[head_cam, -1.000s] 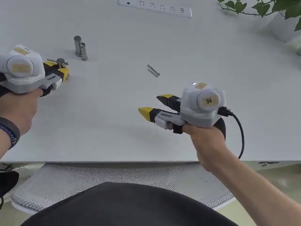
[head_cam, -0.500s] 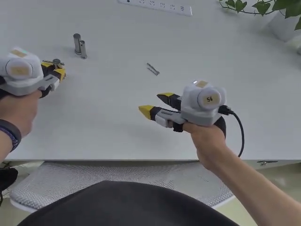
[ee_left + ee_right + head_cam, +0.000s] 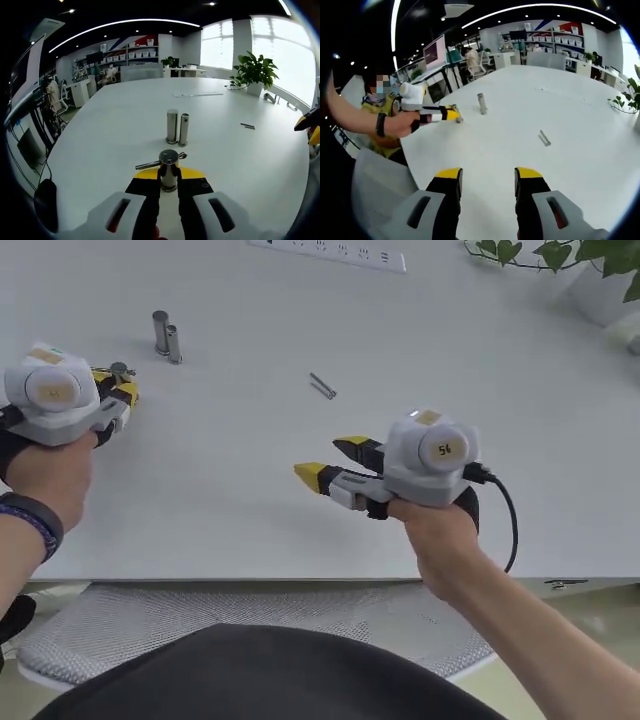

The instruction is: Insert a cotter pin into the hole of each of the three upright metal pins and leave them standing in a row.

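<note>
A white table (image 3: 230, 510) bears two upright metal pins (image 3: 166, 335) side by side, a loose cotter pin (image 3: 322, 386) and a power strip (image 3: 330, 252). The left gripper (image 3: 122, 388) jaws clamp a third pin (image 3: 169, 167); the right gripper (image 3: 330, 460) jaws gape wide, empty. Shelves (image 3: 135, 52) and windows (image 3: 220, 45) line the office behind

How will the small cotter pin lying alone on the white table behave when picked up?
The cotter pin looks thin and metal, so probably stiff and light. It lies flat on the smooth table, so it may slide or roll when nudged, and pinching it could be fiddly.
</note>
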Demonstrator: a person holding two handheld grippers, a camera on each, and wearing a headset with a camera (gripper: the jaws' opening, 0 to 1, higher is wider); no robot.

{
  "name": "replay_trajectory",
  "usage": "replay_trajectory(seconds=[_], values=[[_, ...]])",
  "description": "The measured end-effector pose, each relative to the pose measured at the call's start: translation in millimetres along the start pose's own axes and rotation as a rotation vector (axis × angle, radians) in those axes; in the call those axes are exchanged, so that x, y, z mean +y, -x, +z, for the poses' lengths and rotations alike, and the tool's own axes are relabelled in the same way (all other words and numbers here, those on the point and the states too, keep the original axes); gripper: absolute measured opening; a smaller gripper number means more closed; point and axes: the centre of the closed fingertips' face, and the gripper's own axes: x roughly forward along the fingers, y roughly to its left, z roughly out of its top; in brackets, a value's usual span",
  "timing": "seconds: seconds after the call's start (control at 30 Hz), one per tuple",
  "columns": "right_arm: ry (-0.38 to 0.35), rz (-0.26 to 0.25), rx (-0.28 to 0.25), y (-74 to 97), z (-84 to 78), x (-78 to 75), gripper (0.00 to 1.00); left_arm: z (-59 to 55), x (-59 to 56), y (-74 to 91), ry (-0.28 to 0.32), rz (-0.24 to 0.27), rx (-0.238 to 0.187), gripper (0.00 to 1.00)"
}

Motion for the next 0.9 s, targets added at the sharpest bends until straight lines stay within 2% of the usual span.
replay_trajectory(seconds=[0.37,0.47,0.5,0.8,0.9], values=[[-0.003,0.003,-0.005,-1.3,2.1,1.9,0.44,-3.7,1.5,-2.2,0.041,-0.005,0.007,0.12],[-0.004,0.003,-0.008,-1.2,3.4,1.7,0.44,-7.2,3.0,-2.8,0.071,0.000,0.014,0.19],[-0.005,0.002,-0.009,-0.8,3.9,1.3,0.44,-7.6,2.7,-1.8,0.076,-0.001,0.014,0.18],[-0.013,-0.002,-0.013,0.7,3.8,-2.4,0.44,-15.0,-1.4,3.3,0.092,-0.030,0.035,0.23],[-0.028,0.003,-0.013,0.2,3.4,-2.7,0.44,-14.7,-3.0,9.6,0.075,-0.033,0.035,0.25]])
